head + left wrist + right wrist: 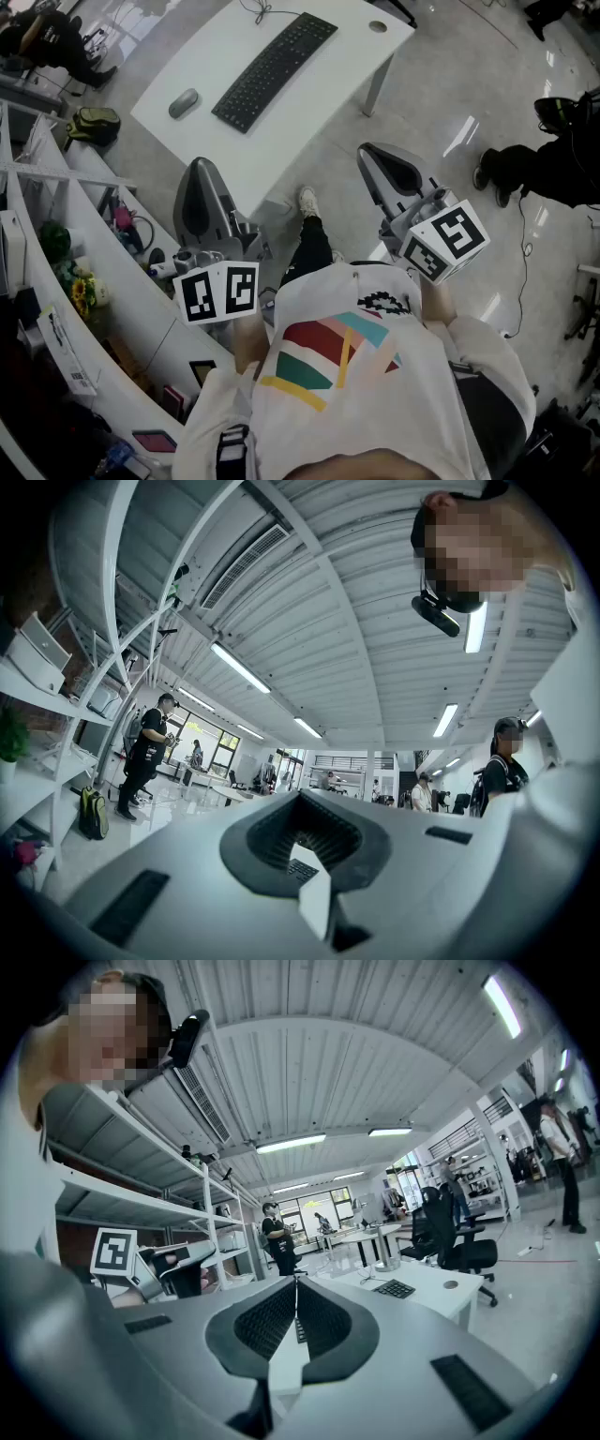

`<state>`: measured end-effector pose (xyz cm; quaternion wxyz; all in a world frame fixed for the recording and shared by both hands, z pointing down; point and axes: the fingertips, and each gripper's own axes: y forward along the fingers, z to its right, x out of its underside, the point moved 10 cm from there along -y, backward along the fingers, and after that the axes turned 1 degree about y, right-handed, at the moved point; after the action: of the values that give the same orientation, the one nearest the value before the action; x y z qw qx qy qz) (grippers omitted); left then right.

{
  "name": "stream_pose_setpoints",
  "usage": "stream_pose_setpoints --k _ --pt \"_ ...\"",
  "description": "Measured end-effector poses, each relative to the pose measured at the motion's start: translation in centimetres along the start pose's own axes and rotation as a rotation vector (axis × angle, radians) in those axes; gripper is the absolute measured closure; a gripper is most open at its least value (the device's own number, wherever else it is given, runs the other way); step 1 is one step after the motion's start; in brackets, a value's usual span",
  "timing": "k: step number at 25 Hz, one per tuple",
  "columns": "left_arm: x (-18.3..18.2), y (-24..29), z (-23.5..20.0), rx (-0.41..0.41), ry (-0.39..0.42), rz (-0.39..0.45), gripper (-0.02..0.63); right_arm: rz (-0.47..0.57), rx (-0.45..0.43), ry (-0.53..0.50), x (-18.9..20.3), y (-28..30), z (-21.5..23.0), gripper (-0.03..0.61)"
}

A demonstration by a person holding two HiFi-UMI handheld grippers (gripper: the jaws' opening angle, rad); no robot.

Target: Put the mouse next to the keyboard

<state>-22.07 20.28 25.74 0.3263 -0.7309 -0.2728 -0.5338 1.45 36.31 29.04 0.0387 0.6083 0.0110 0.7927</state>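
Observation:
A black keyboard (275,70) lies diagonally on the white table (328,89). The grey mouse (184,102) rests on the table to the keyboard's left, about a hand's width from it. Both grippers hang short of the table's near edge, over the floor and close to the person's body. My left gripper (199,167) points toward the table with its jaws together and nothing held. Further right, my right gripper (367,150) is also shut and empty. In the right gripper view, the keyboard (395,1288) shows on the table (441,1299) ahead of the shut right gripper (296,1281).
White shelving (56,244) with clutter runs along the left. A backpack (94,124) sits on the floor by the table's left corner. A person (553,159) stands at the right. An office chair (464,1237) and another person (278,1237) are beyond the table.

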Motion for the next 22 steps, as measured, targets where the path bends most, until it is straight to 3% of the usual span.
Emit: stream_pose_setpoints --k 10,15,16,18,22 --pt "1.3 11.9 -9.1 -0.023 -0.009 -0.057 0.572 -0.062 -0.072 -0.039 -2.2 16.2 3.9 0.566" --pt "2.3 17.6 -11.6 -0.005 -0.042 -0.045 0.571 -0.128 -0.072 -0.181 -4.4 23.2 5.4 0.564" --pt "2.5 18.5 -12.2 -0.003 -0.059 -0.052 0.571 -0.125 -0.084 -0.19 -4.7 24.6 5.5 0.54" --pt "3.0 20.1 -13.1 0.0 -0.07 -0.075 0.571 -0.118 -0.104 -0.175 -4.9 27.1 6.0 0.423" --pt "4.0 22.3 -14.3 -0.009 -0.055 -0.11 0.569 -0.151 -0.113 -0.151 -4.3 30.3 7.7 0.388"
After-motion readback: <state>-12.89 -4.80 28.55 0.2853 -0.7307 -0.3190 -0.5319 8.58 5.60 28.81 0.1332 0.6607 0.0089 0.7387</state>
